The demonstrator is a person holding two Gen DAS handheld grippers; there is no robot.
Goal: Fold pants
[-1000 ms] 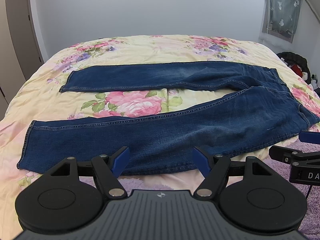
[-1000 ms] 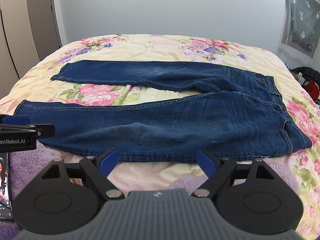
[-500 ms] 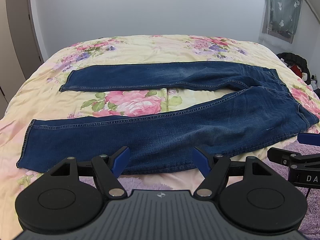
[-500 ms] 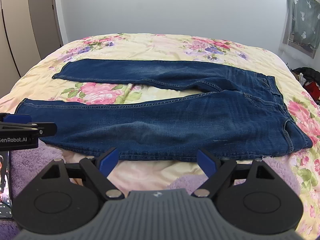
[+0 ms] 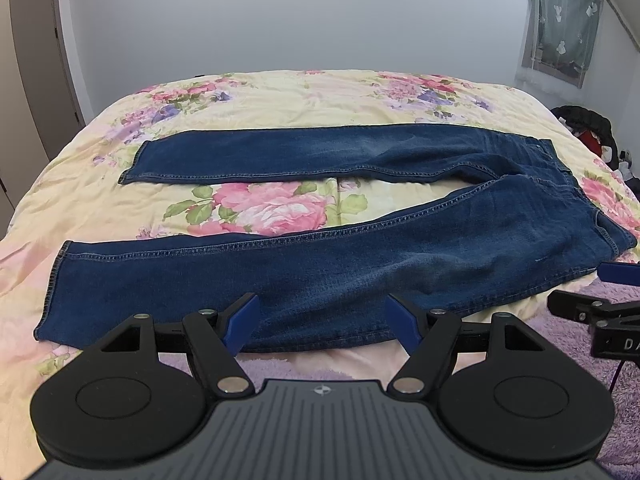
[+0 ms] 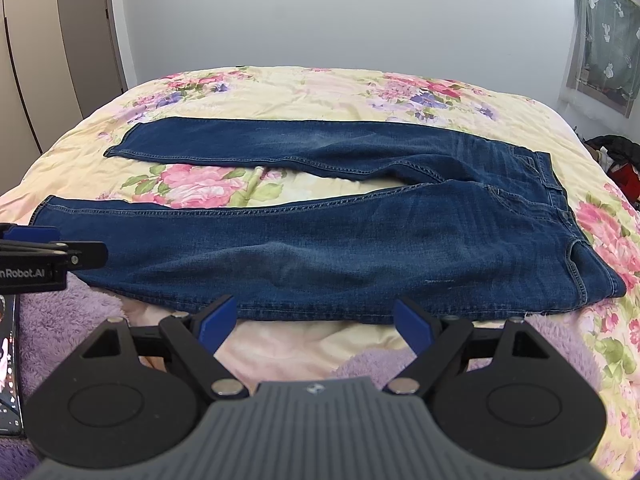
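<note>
1. The left gripper (image 5: 322, 322) stood with its blue-tipped fingers spread wide and nothing between them, hovering just short of the near edge of the jeans (image 5: 320, 264).
2. The right gripper (image 6: 316, 326) was likewise spread wide and held nothing, near the same hem-side edge of the jeans (image 6: 340, 248).
3. The jeans lay flat and unfolded ahead of both grippers on the floral bedspread (image 5: 280, 92), legs parted toward the left, waistband toward the right.
4. A purple fuzzy blanket (image 6: 60, 312) lay under the grippers at the bed's near edge.
5. Each gripper showed at the side of the other's view.
</note>
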